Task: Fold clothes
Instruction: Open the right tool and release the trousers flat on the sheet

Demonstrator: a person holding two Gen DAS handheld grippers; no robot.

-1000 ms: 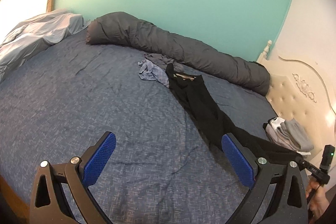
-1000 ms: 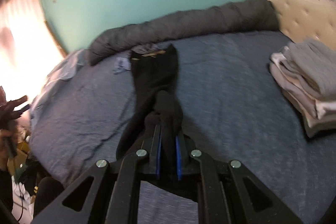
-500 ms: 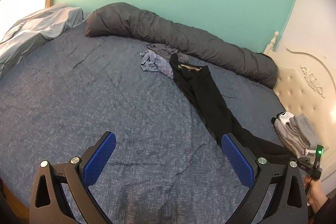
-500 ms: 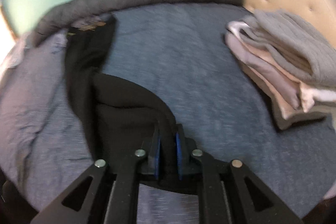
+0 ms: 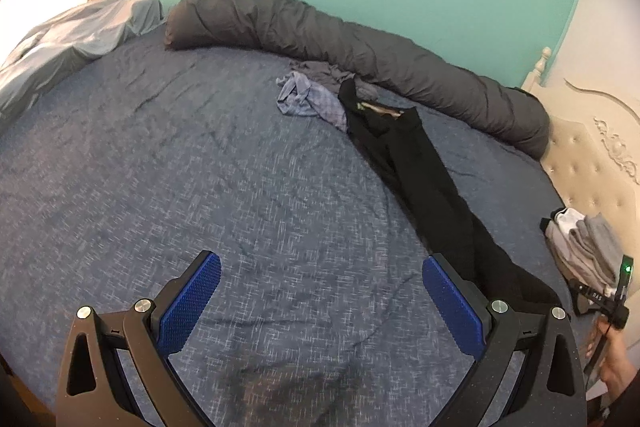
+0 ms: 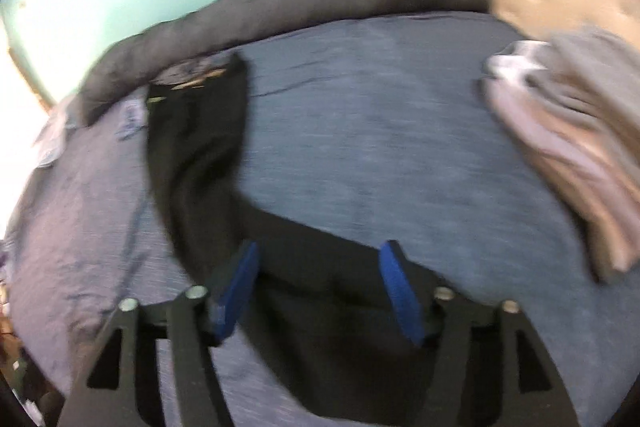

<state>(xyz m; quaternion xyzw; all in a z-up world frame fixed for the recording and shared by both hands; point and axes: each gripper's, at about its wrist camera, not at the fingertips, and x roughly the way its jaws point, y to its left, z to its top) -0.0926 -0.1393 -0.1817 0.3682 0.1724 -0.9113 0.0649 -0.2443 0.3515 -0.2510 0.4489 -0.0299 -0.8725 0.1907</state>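
Black trousers [image 5: 416, 179] lie stretched along the blue bed sheet, waistband far, legs near the bed edge at right. My left gripper [image 5: 320, 291] is open and empty above bare sheet, left of the trouser legs. In the right wrist view the trousers [image 6: 192, 151] run from the far waistband to the leg ends under my right gripper [image 6: 318, 271], which is open with the black cloth lying between its blue pads [image 6: 240, 279]. The view is blurred.
A rolled grey duvet [image 5: 360, 43] lies along the teal wall. Crumpled blue-grey clothes [image 5: 308, 95] sit by the waistband. A folded pile of grey and white clothes [image 6: 568, 131] sits by the cream headboard [image 5: 596, 155]. A light grey blanket [image 5: 72, 43] lies far left.
My right gripper has opened and let go of the trouser legs, which now lie on the sheet; it swung right then back. The left gripper has risen slightly, staying open.
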